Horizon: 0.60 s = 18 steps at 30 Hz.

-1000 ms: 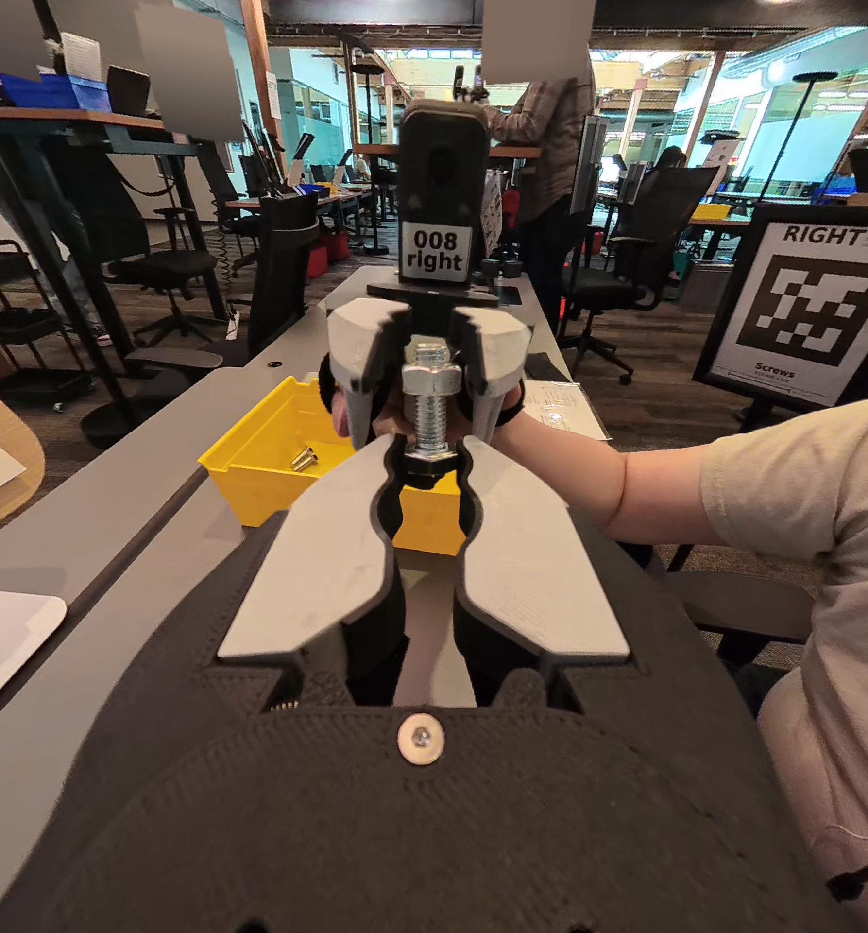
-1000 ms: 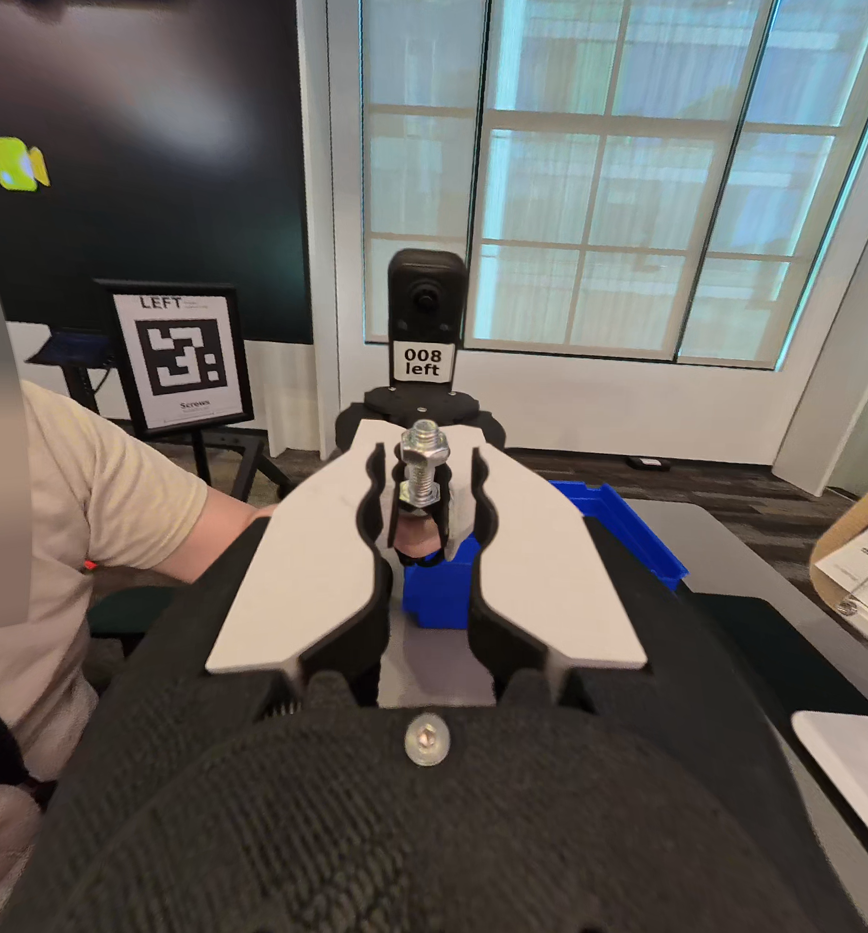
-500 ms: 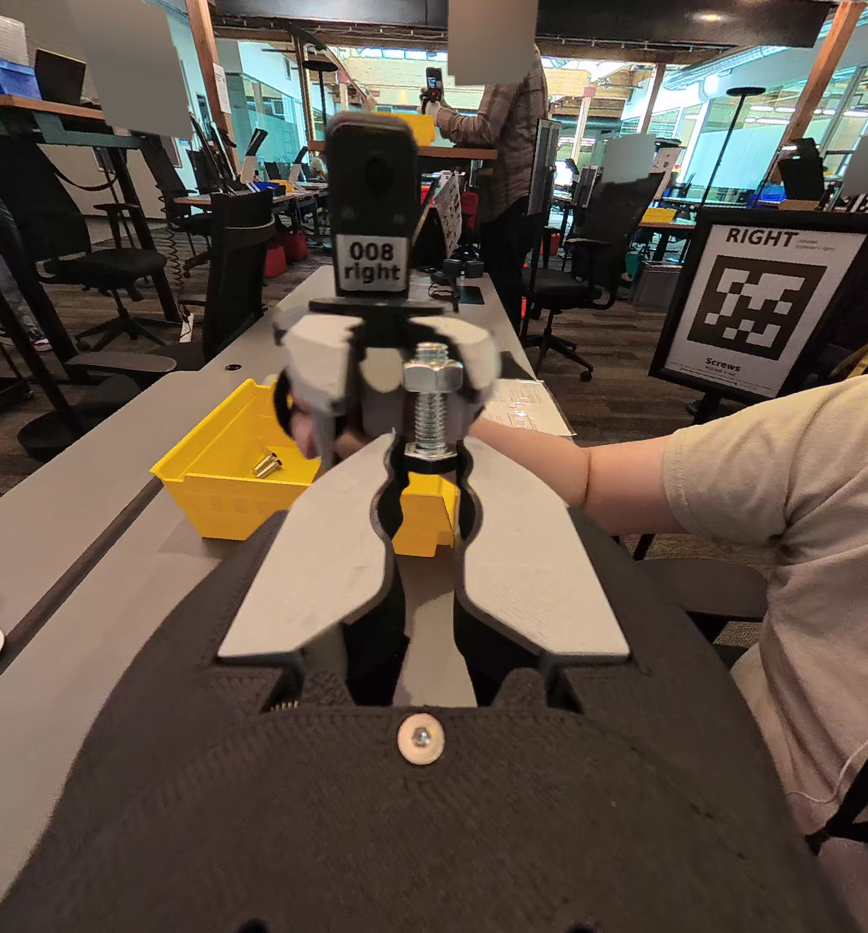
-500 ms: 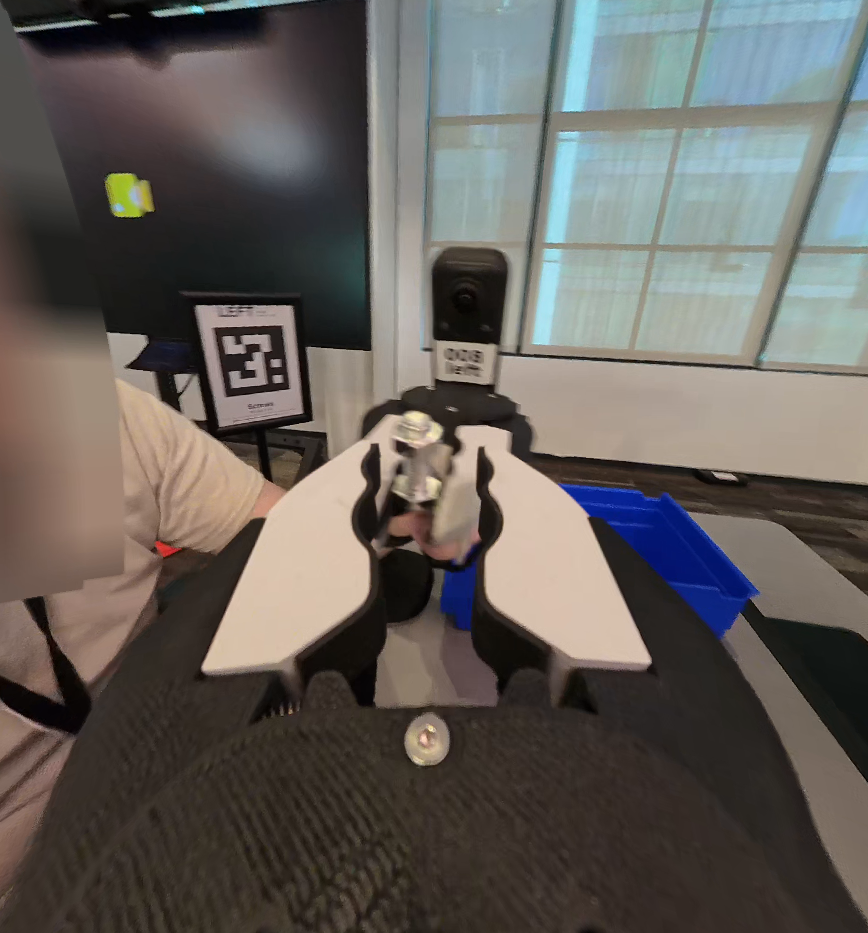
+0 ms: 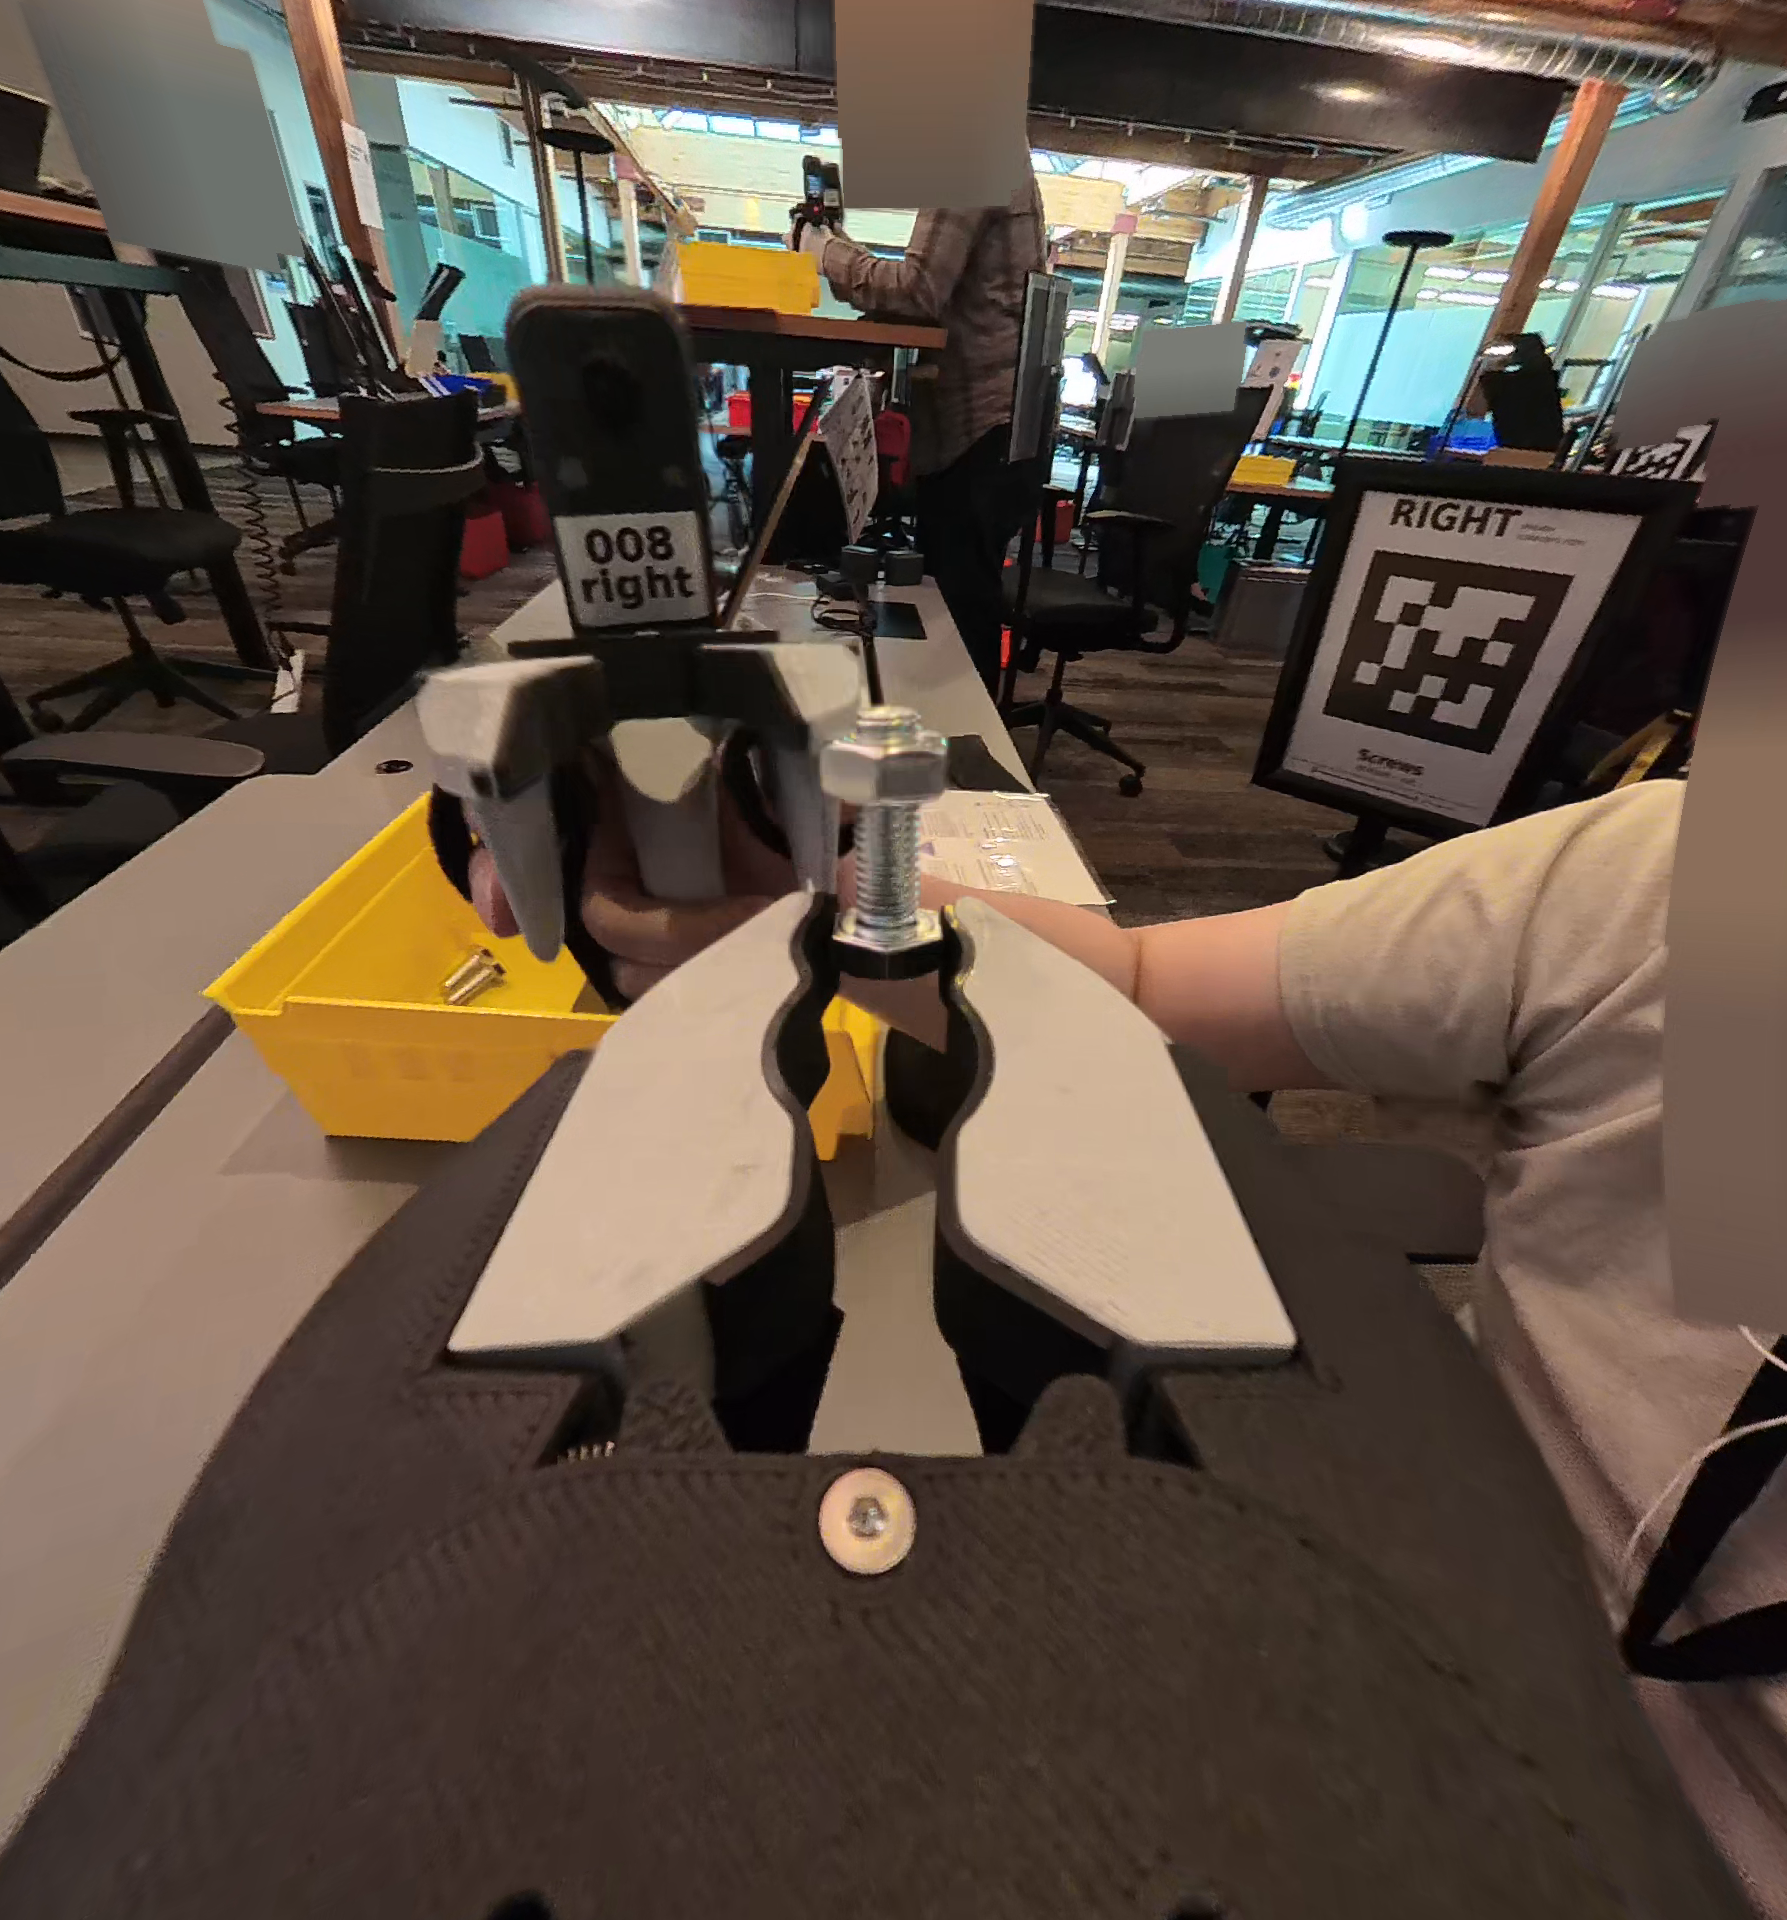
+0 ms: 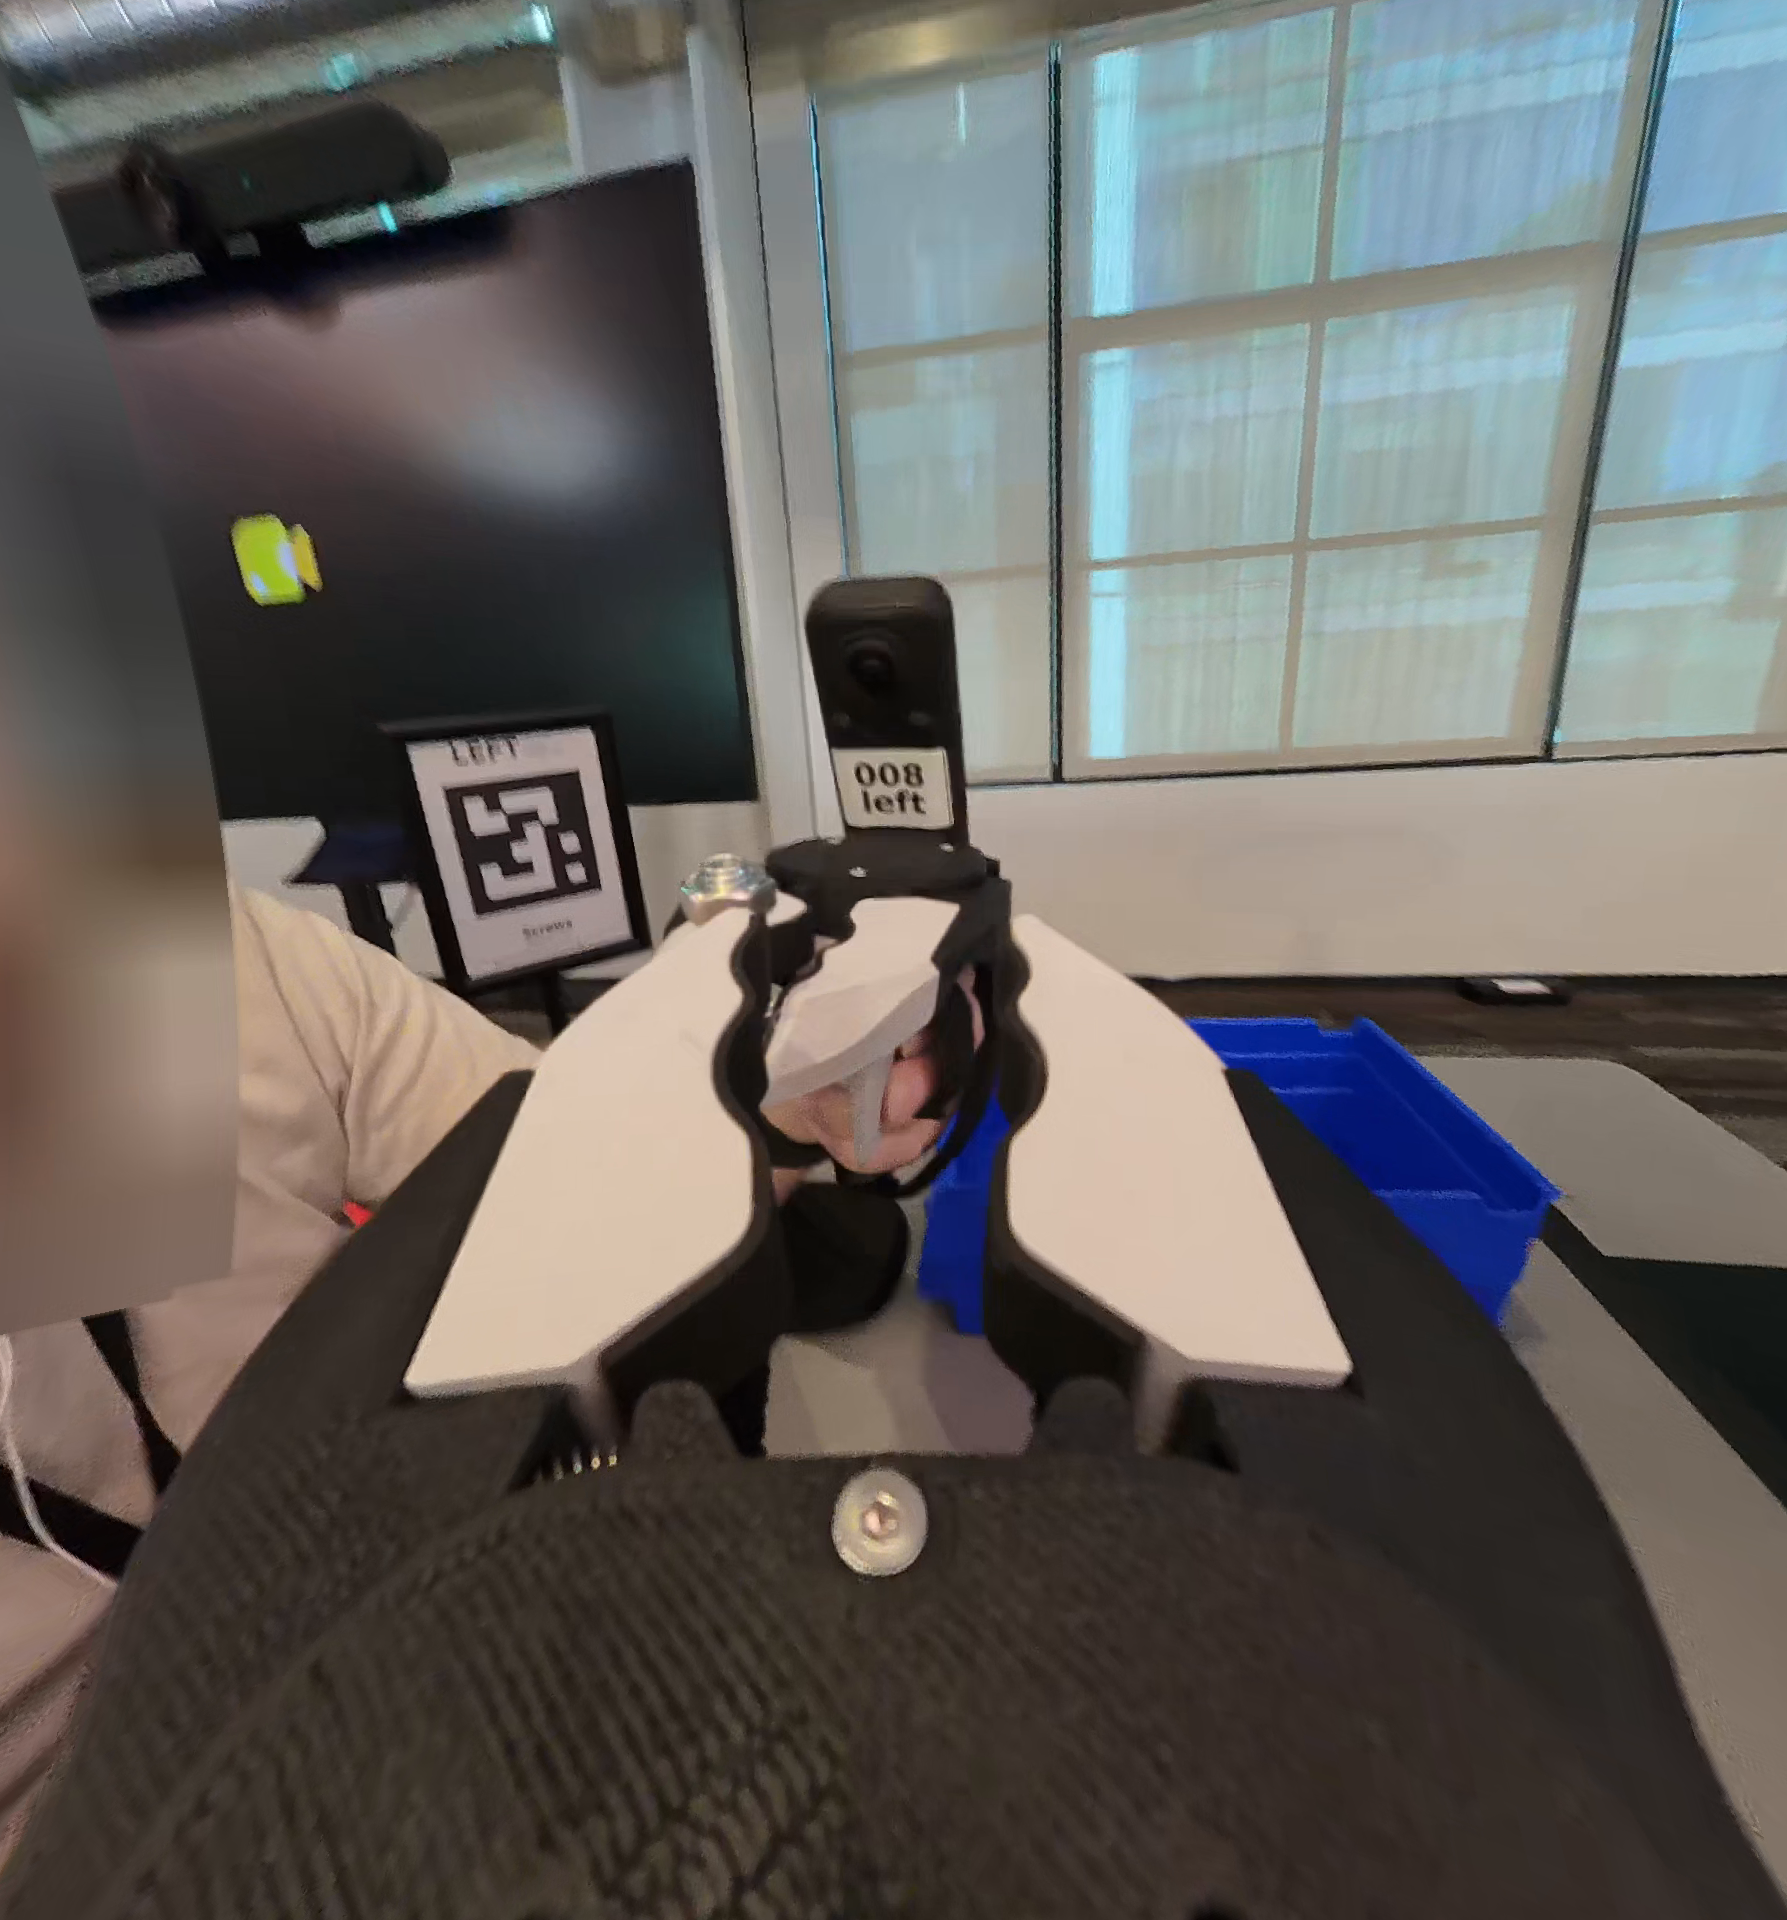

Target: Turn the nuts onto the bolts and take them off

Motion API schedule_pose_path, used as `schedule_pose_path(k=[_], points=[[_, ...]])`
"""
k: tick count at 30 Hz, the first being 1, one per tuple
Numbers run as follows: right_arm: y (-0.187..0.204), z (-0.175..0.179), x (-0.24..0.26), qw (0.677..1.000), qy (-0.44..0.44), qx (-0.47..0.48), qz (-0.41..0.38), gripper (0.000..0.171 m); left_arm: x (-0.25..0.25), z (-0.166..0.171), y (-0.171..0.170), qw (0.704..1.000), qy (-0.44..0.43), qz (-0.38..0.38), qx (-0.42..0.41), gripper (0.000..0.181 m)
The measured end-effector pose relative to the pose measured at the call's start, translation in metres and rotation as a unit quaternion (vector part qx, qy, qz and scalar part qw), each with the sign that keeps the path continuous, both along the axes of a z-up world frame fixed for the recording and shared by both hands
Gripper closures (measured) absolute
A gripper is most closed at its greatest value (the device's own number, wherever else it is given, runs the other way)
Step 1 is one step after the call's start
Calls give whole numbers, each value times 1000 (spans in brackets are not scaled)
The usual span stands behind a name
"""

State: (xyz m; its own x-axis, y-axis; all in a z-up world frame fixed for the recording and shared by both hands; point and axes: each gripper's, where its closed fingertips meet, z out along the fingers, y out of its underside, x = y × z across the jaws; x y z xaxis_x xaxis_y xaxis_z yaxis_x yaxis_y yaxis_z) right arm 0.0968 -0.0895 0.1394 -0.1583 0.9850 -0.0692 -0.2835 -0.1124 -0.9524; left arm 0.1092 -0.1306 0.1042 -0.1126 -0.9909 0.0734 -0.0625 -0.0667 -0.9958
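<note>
The left tool (image 5: 887, 951) is clamped on the head of a silver bolt (image 5: 886, 871), which stands upright out of its tips with the threaded shank bare. A hex nut (image 5: 885, 755) sits at the very top of the thread, well above the bolt head. The right tool (image 5: 660, 873) hangs just left of the bolt and beyond it, its grey fingers (image 5: 515, 831) spread apart and empty, touching neither nut nor shank. In the right wrist view the same nut (image 6: 727, 896) shows at the upper left, outside the right tool's (image 6: 873, 971) parted fingers, with the left tool facing it from the far side. A yellow bin (image 5: 349, 1023) rests on the grey counter (image 5: 89, 1143) to the left, holding a small brass-coloured part (image 5: 471, 975). A blue bin (image 6: 1388, 1143) sits on the counter on the far side of the right tool in its own view.
</note>
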Motion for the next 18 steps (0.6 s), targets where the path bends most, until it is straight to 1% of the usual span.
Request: schedule_pose_path(k=[3,6,8,9,11,12,15,18], points=[[-15,7,-1,999,11,1,35,127,0,1,2,1000,-3,2,-9,163],[-24,2,-14,999,-15,34,20,125,0,-1,4,1000,0,4,-12,163],[-18,-2,-15,999,-20,30,9,127,2,-2,0,1000,3,-6,-14,163],[-12,-3,-12,1000,-17,17,9,123,2,-2,1,1000,6,1,-14,163],[3,-4,-5,1000,-7,-19,2,129,1,-1,-1,1000,3,-4,-11,163],[3,-2,-3,1000,2,-24,9,129,1,-1,-1,1000,4,-3,-13,163],[-20,5,-7,999,5,0,45,125,1,-2,2,1000,10,6,-6,163],[-29,-1,-20,999,-25,37,28,124,2,-2,1,1000,8,-1,-15,163]])
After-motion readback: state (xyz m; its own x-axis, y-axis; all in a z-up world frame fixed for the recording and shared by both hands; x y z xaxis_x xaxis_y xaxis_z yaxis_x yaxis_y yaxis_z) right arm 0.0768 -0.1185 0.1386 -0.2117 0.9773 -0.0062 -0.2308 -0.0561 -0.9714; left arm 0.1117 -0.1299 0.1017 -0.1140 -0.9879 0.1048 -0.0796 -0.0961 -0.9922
